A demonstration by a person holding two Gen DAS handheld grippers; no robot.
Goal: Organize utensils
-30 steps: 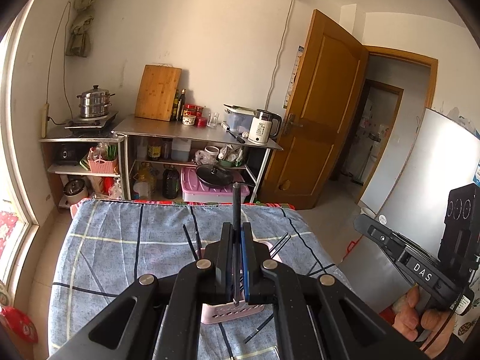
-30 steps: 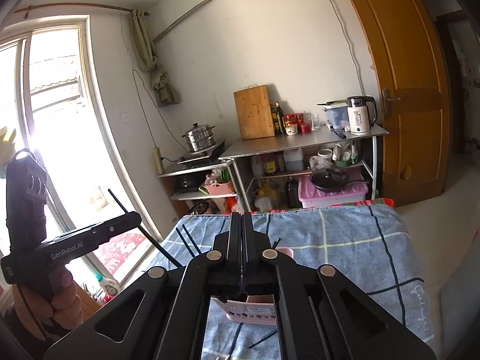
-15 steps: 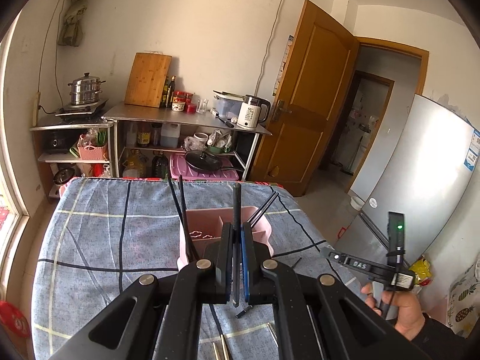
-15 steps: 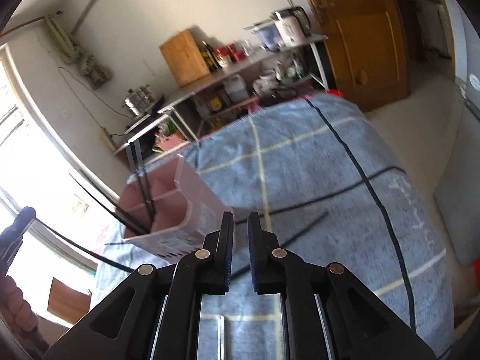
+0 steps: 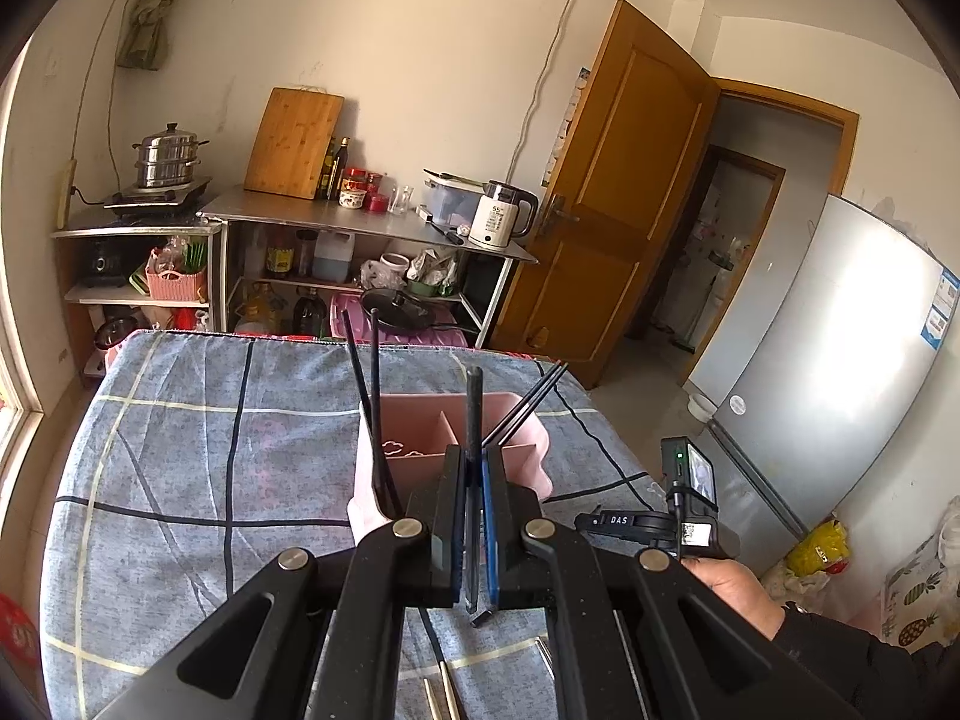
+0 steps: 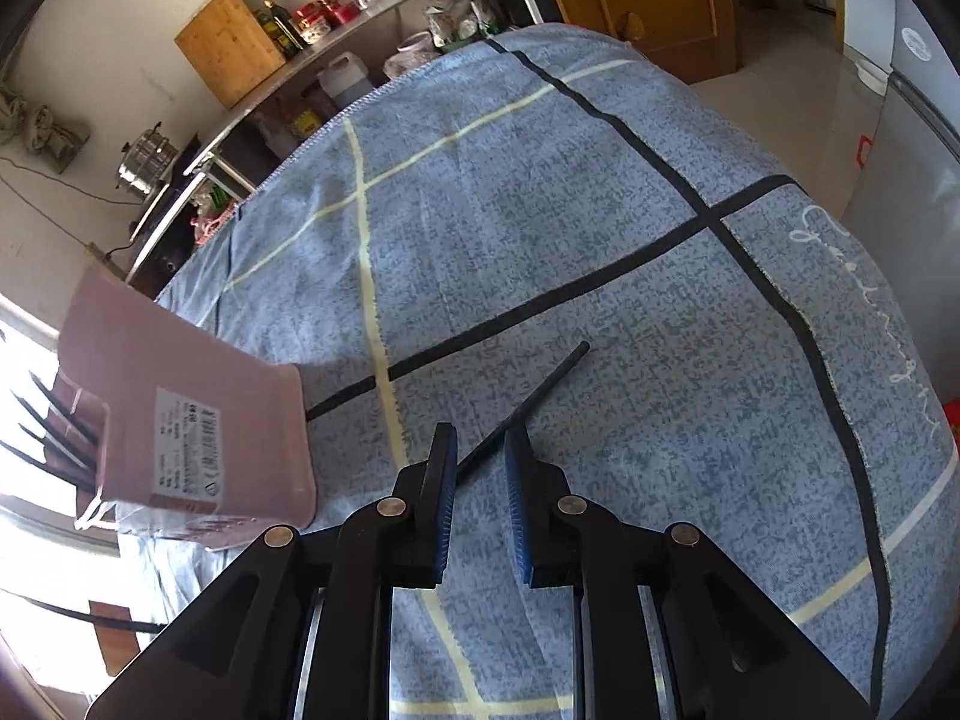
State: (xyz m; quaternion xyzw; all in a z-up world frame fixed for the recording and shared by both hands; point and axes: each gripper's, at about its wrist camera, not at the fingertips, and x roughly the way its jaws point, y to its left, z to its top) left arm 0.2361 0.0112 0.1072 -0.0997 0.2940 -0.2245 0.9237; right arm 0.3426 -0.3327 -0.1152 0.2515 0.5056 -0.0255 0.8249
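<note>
Pinching a single black chopstick point(image 5: 474, 414) between its pressed-together fingers, the left gripper point(image 5: 476, 468) holds the stick upright so that its upper end rises above the pink utensil holder point(image 5: 420, 420) just ahead of it. That holder stands on the blue checked tablecloth point(image 5: 180, 450), and its divided compartments already carry other black chopsticks point(image 5: 373, 396) leaning out at angles; a further pair leans toward the right wall. In the right wrist view, the right gripper point(image 6: 480, 456) hangs low over the cloth with its fingers spread apart, and a loose black chopstick point(image 6: 534, 396) lies on the cloth running diagonally between them, not gripped. The same pink holder point(image 6: 198, 420) sits to its left, well apart from that loose stick. Metal-coloured utensil ends point(image 5: 441, 693) show beneath the left gripper, too hidden to identify.
</note>
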